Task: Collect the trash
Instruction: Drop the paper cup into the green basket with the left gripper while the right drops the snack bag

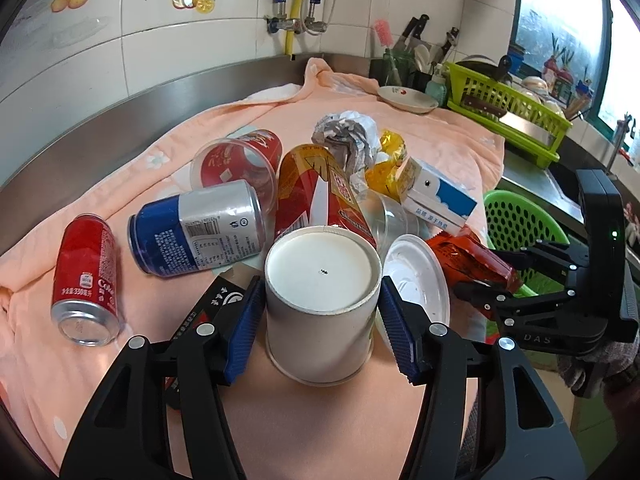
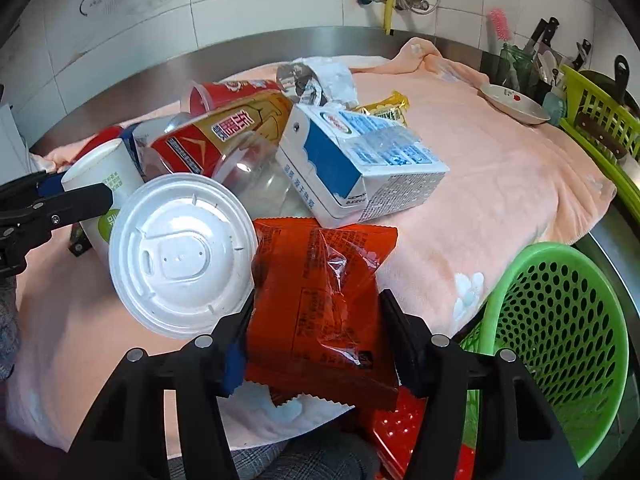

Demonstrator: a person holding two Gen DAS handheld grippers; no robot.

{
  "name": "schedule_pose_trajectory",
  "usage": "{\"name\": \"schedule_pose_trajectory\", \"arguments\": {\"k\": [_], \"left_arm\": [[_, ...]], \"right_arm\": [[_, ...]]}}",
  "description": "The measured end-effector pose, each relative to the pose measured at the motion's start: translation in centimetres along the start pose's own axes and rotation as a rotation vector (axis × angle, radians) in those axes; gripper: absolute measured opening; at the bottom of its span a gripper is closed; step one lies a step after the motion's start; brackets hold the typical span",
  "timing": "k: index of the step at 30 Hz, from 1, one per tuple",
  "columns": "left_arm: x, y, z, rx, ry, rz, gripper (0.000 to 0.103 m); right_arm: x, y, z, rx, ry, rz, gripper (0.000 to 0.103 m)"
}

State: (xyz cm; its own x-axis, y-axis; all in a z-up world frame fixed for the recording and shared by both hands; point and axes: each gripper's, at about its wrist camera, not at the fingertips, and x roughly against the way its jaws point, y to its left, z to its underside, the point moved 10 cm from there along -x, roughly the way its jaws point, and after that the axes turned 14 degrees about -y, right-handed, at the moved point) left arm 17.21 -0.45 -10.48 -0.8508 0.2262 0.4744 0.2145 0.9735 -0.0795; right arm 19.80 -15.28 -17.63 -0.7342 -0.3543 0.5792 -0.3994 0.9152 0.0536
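My left gripper (image 1: 322, 316) is shut on a white paper cup (image 1: 322, 280), turned upside down on the peach towel (image 1: 440, 136); the cup also shows in the right wrist view (image 2: 104, 176). My right gripper (image 2: 316, 344) is shut on an orange snack packet (image 2: 320, 292), which also shows in the left wrist view (image 1: 468, 260). A white plastic lid (image 2: 180, 256) leans between cup and packet. Behind lie a milk carton (image 2: 360, 168), a red-gold tube (image 1: 316, 192), a blue can (image 1: 200, 232), a red cola can (image 1: 86, 280), a red cup (image 1: 240, 160), crumpled foil (image 1: 348, 136) and a yellow wrapper (image 1: 390, 160).
A green perforated basket (image 2: 560, 336) stands at the right below the counter edge. A lime dish rack (image 1: 504, 116), a small plate (image 1: 408, 98) and knives (image 1: 416, 32) stand at the back right. A steel backsplash (image 1: 120, 120) and tiled wall run behind.
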Motion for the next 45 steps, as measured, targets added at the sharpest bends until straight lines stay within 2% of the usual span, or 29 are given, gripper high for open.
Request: {"name": "schedule_pose_trajectory", "arguments": {"k": [10,19,24,27,33,40,42,44,45], "left_arm": [[2.6,0.4,-1.7,-0.007,-0.064,-0.010,0.056],[3.8,-0.7,-3.2,-0.027,-0.101,0.007,0.056],[4.4,-1.0,-4.0,-0.037,-0.117,0.010,0.056],[4.6,-0.9,-4.2,-0.027,-0.120,0.010,0.056],[5.0,-2.6,-5.6,-0.032,-0.138,0.060,0.056],[3.9,-8.2,-7.9,-0.070,-0.154,0.163,0.056],[3.2,-10.5,-8.6,-0.084,-0.154,0.204,0.056],[2.3,-12.6,-9.0,-0.099,-0.147,0.236,0.056],[1.6,-14.3,-9.2,-0.112,-0.139,0.261,0.056]], "right_arm": [[1.3,-0.6,-0.8,-0.050,-0.049,0.031,0.056],[2.8,-0.1,0.0,-0.081,-0.060,0.005,0.056],[4.1,-1.5,0.1,-0.119,-0.082,0.030,0.056],[4.7,-3.8,0.3,-0.135,-0.084,0.082,0.056],[6.4,-11.8,2.0,-0.229,-0.066,0.239,0.056],[7.1,-19.7,5.5,-0.301,-0.004,0.374,0.057],[7.5,-21.1,6.3,-0.333,-0.002,0.384,0.064],[7.8,-22.2,7.0,-0.358,-0.008,0.388,0.065],[7.9,-22.7,7.2,-0.362,-0.008,0.392,0.072]]}}
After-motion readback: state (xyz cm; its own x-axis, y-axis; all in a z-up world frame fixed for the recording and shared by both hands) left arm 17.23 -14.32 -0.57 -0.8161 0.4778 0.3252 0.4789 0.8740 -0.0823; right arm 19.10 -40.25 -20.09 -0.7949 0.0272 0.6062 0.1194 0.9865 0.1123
